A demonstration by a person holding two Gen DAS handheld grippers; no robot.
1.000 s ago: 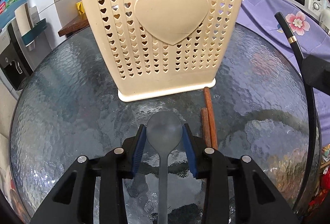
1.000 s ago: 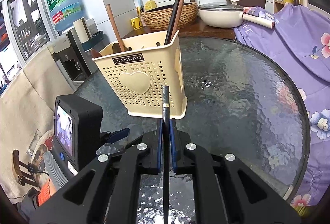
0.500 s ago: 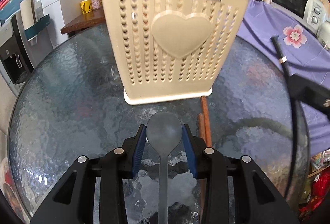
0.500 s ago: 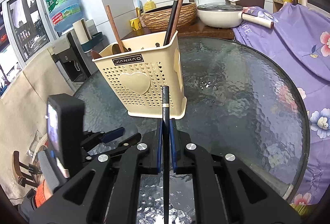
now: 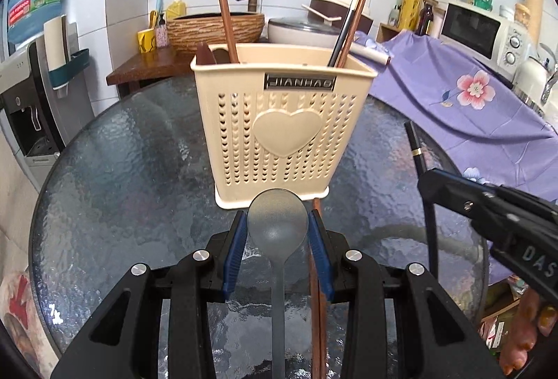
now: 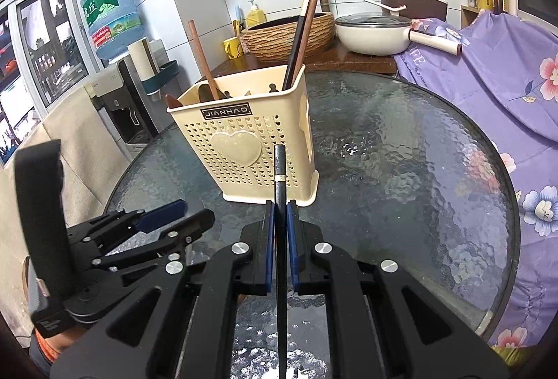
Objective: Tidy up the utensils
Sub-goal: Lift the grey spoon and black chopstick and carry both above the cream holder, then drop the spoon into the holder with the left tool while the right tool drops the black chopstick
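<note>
The cream perforated plastic utensil basket (image 5: pixel 284 131) with a raised heart on its front stands upright on my round textured-glass worktop (image 5: pixel 115 190). Inside it I see a brown wooden handle (image 5: pixel 225 13) leaning at the left, with dark wooden spoon ends beside it, and one black and one brown chopstick (image 5: pixel 350 23) slanting out of the right compartment.

My left tongs (image 5: pixel 278 232) pinch the bowl of a translucent grey plastic spoon (image 5: pixel 278 222) between their blue pads (image 5: pixel 233 253), in front of the basket's base. My right tongs (image 6: pixel 280 239) are pressed together on a thin black chopstick (image 6: pixel 279 176) with a gold band, its tip pointing up toward the basket's front.

Compared with a second ago, the left view sits higher: the basket's rim and contents, cut off before, now show in full, and the basket looks farther away. The right view is unchanged, apart from the left rig having risen at its lower left.

Two reddish-brown wooden chopsticks (image 5: pixel 315 274) lie flat on the glass just right of the spoon, running toward the basket's foot. The glass is rippled and glossy; a purple flowered cloth (image 5: pixel 453 100) is draped at the right.
</note>
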